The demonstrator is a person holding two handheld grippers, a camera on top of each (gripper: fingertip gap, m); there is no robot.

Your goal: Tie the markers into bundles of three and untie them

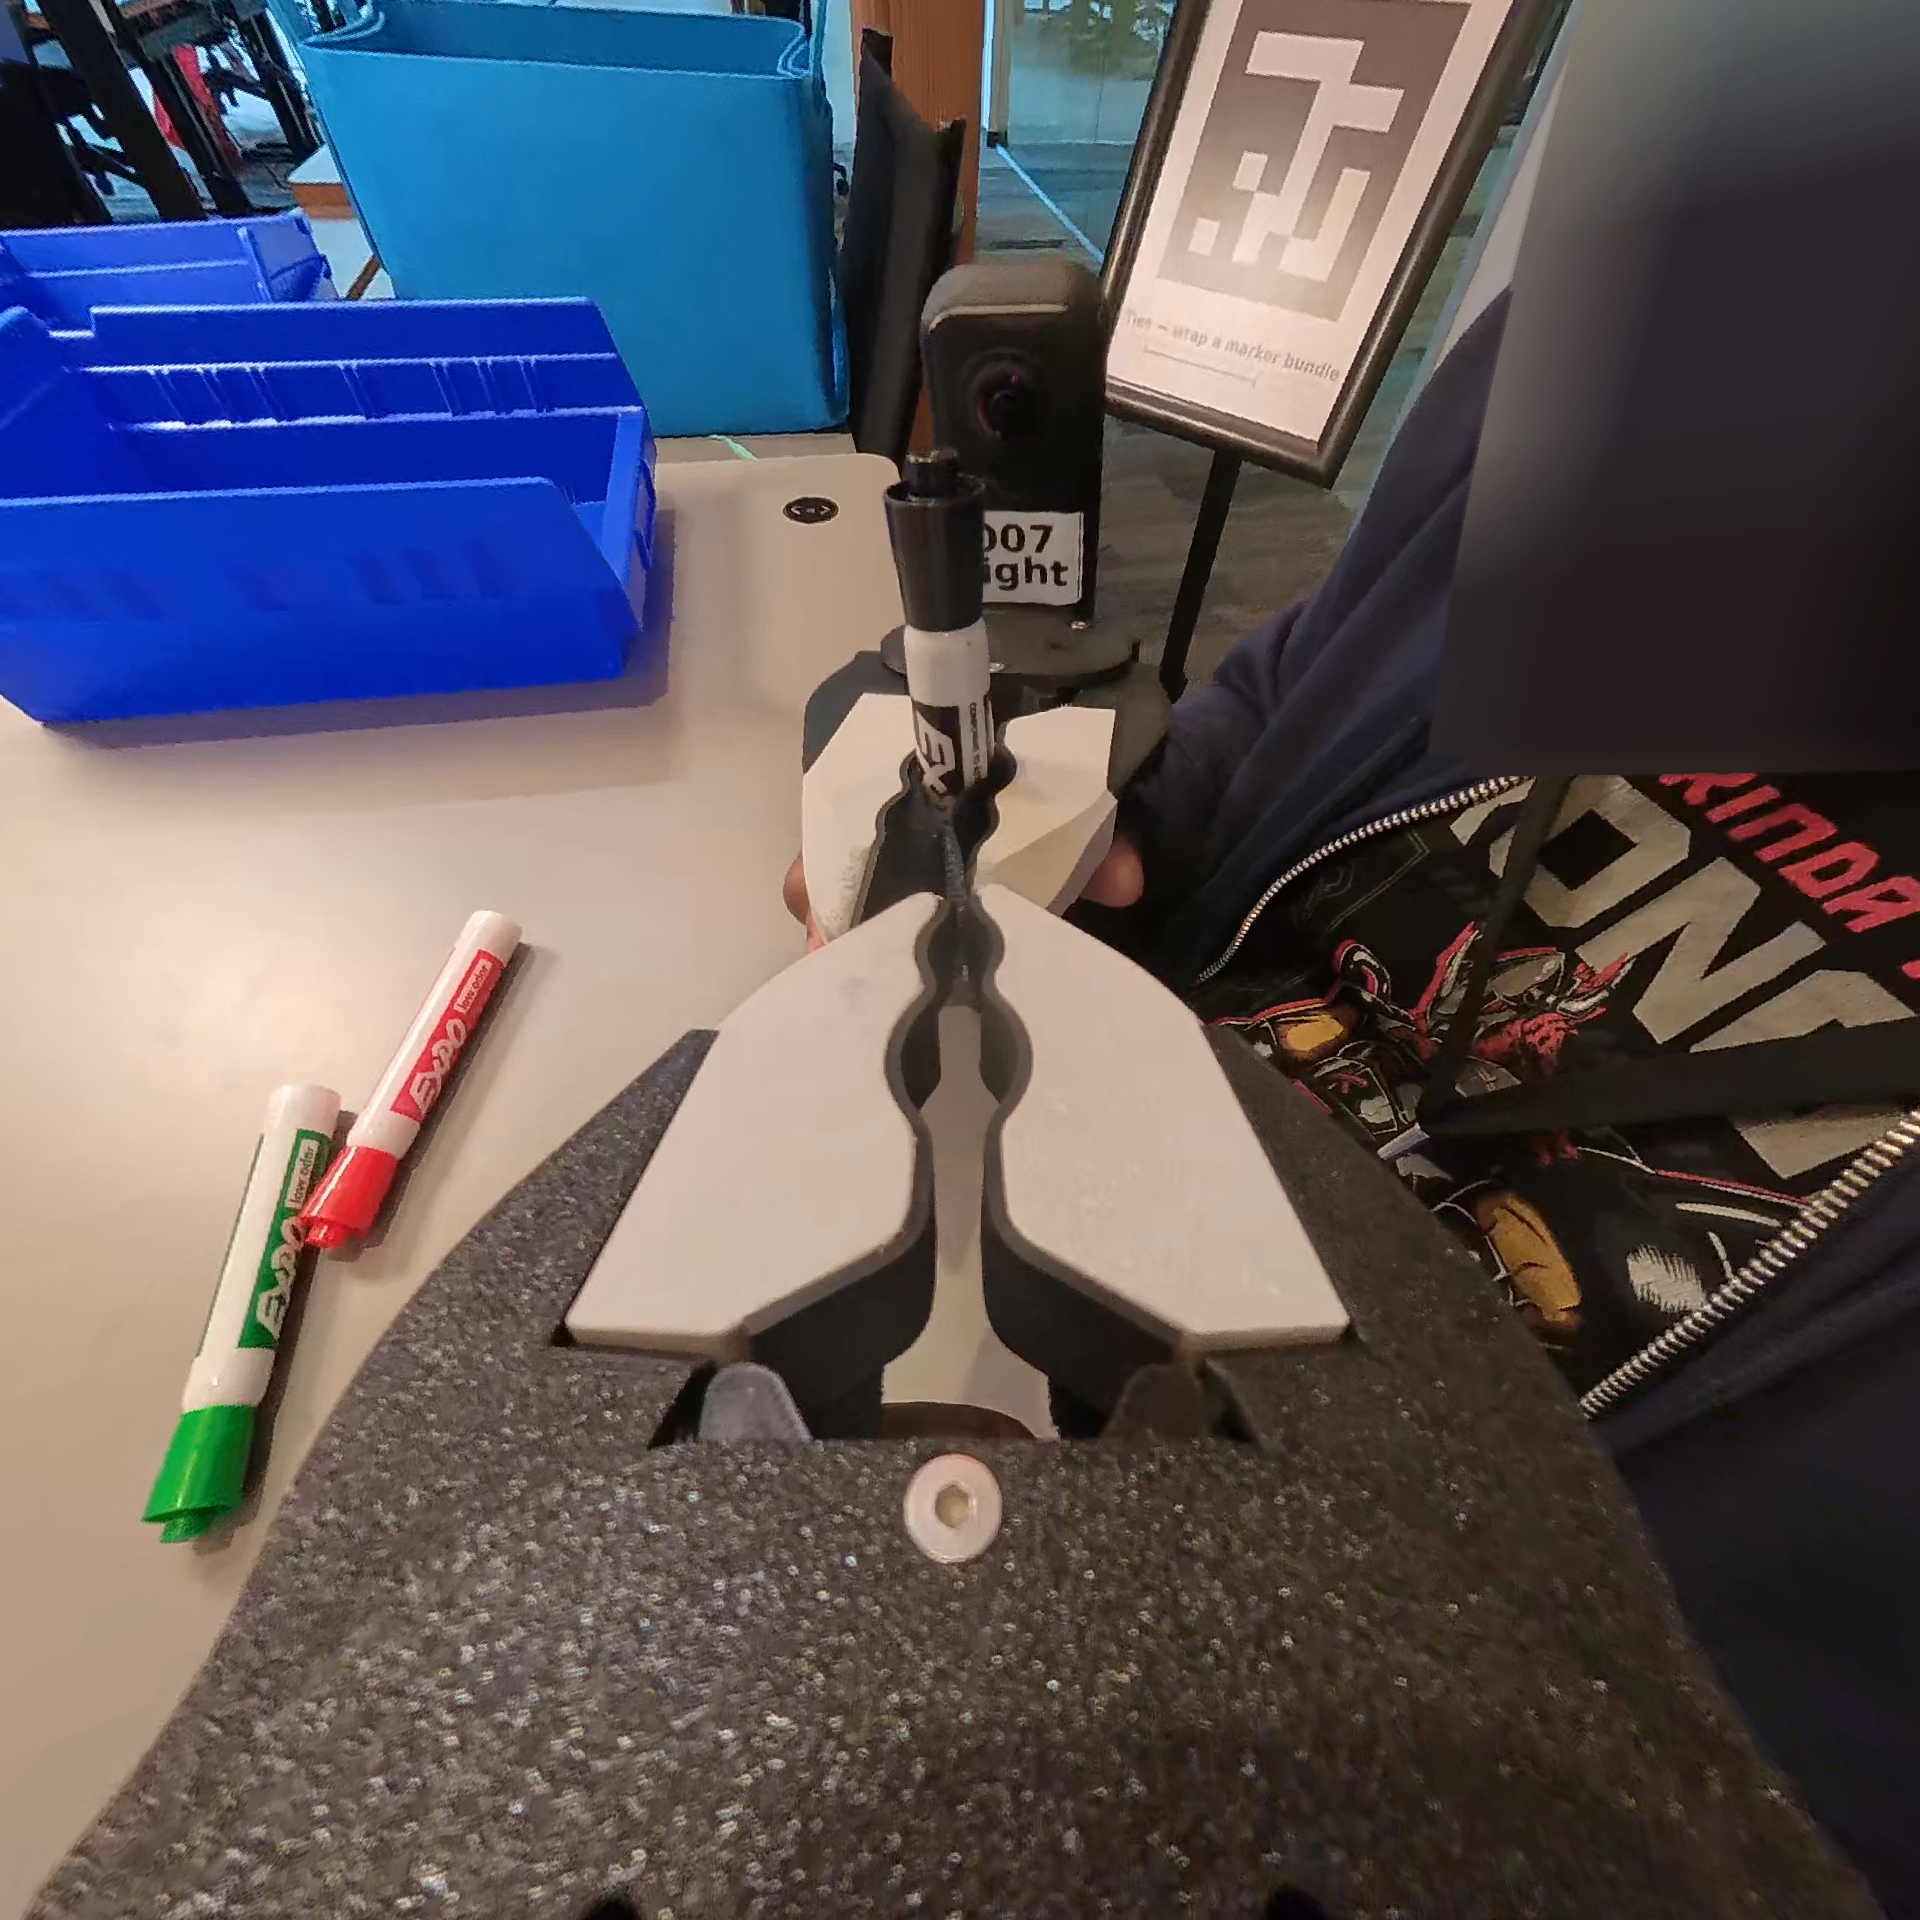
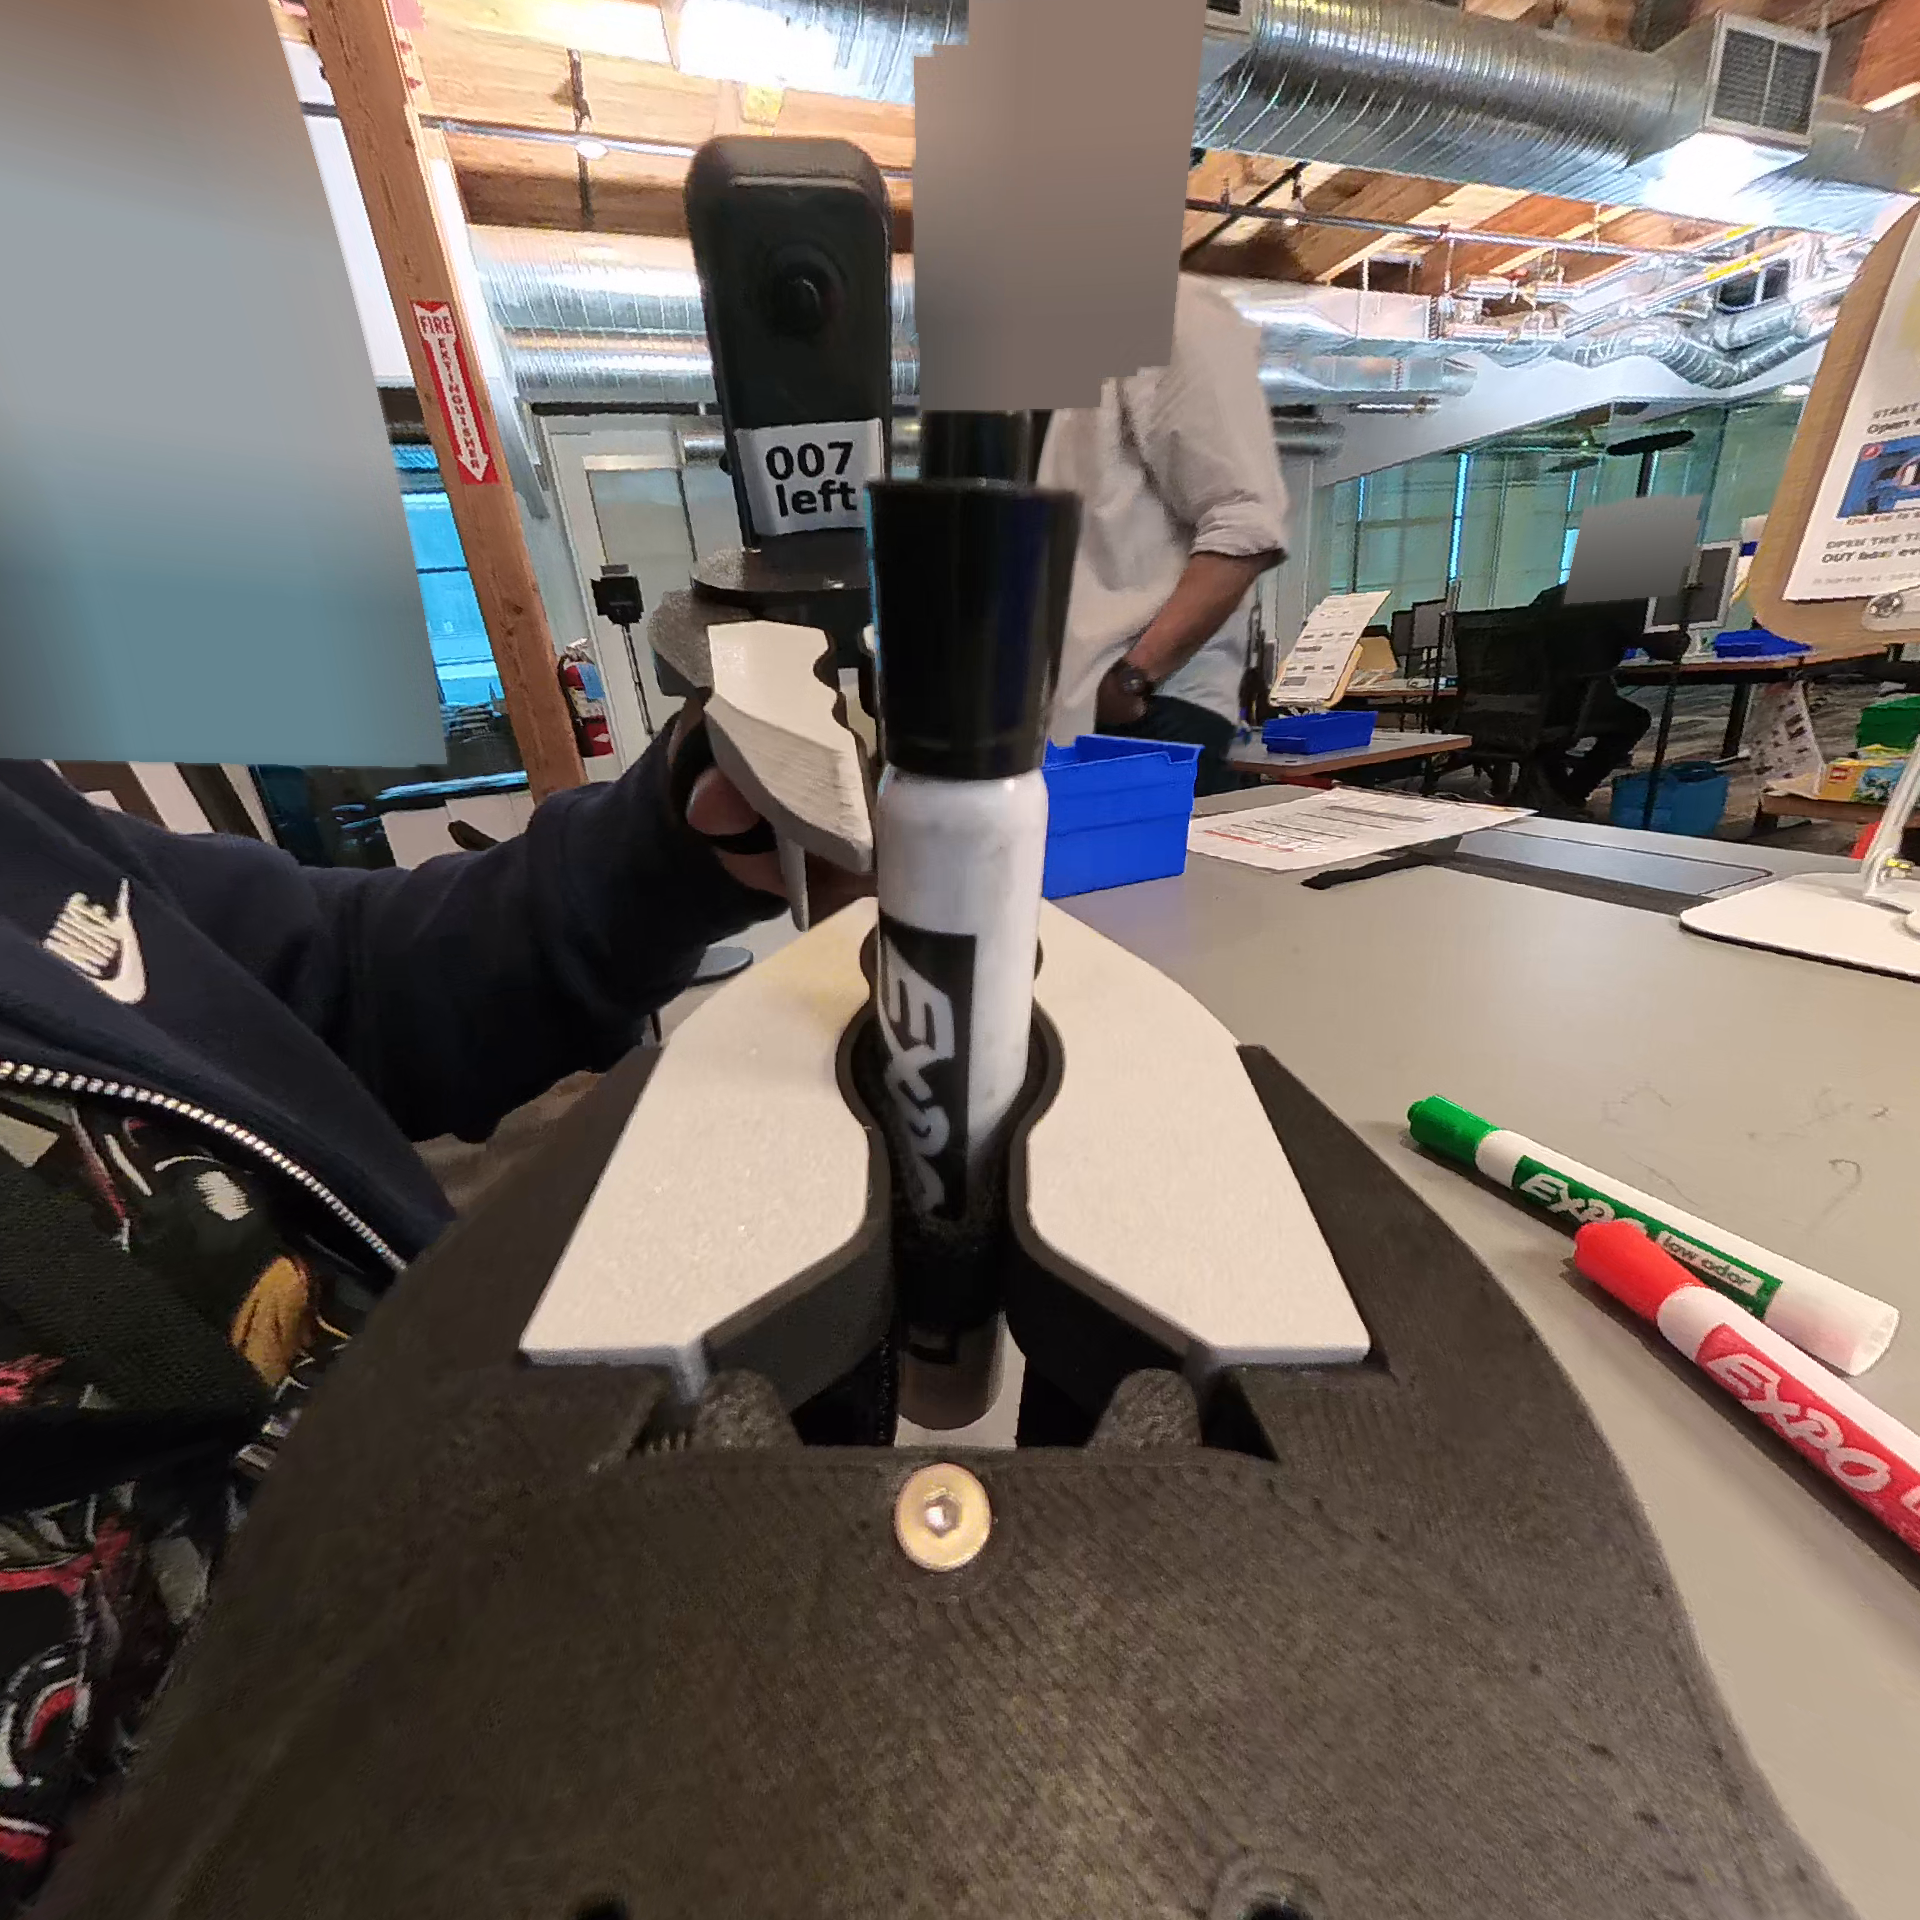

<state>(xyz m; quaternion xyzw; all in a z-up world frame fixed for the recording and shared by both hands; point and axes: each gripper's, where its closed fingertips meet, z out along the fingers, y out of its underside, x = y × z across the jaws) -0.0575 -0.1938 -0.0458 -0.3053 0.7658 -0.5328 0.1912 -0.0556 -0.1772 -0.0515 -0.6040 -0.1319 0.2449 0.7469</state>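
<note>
The right gripper (image 2: 951, 997) clamps a black marker (image 2: 961, 883) that stands upright between its fingers, cap up. Just behind it the left gripper (image 2: 831, 727) is held by a dark-sleeved hand (image 2: 727, 821). A green marker (image 2: 1642, 1226) and a red marker (image 2: 1756, 1382) lie touching on the grey table (image 2: 1455, 997).

Blue bins (image 1: 312, 520) on grey table (image 1: 312, 883); framed sign (image 1: 1299, 208) behind; papers (image 2: 1351, 826).

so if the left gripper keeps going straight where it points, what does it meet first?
Likely the right gripper holding the black-capped white marker, directly ahead; a thin black strap bridges them, though depth is unclear.
</note>
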